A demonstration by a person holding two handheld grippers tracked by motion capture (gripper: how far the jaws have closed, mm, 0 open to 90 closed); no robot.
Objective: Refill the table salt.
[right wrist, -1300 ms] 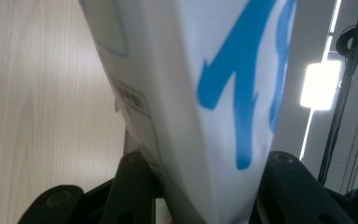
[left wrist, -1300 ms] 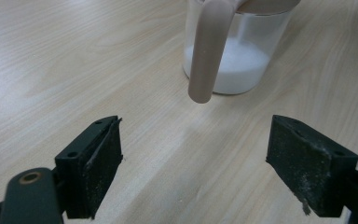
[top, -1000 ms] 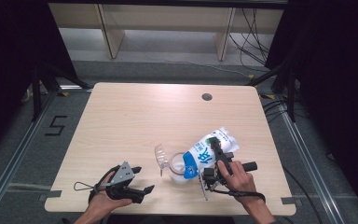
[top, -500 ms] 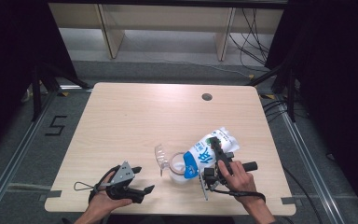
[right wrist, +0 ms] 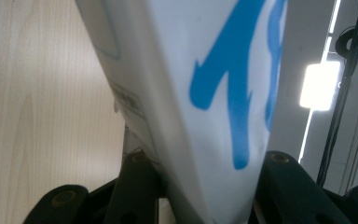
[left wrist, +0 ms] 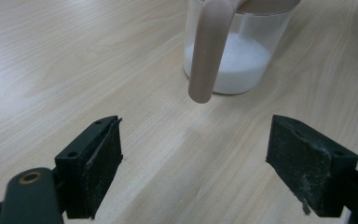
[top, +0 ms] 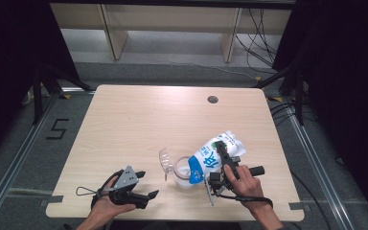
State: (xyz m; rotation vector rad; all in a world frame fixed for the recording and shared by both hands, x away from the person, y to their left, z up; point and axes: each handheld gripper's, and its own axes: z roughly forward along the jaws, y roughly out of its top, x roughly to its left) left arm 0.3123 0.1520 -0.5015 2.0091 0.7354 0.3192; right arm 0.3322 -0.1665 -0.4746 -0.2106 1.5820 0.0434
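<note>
The right claw (top: 220, 160) was clamped on a white bag with blue lettering (top: 212, 155), its two black jaws pressing the bag's sides in the right gripper view, where the bag (right wrist: 205, 93) rose between them. In the high view the bag was tilted, its lower end over the mouth of a clear plastic jug (top: 182, 172) standing on the desk (top: 139, 120) near the front edge. The jug held a layer of white granules (left wrist: 235, 63) in its bottom — plainly seen in the left gripper view, along with a pale handle (left wrist: 209, 46) hanging down the side that faced the camera. A clear hinged lid (top: 165, 160) stood up at the jug's left.

The left claw (top: 146, 184) rested low near the front-left of the desk, well apart from the jug, held in the person's left hand (top: 106, 207). Its jaws stood wide apart with nothing between them — only bare wood showed in the gap. The right hand (top: 244, 184) gripped its tool just to the right of the jug.
</note>
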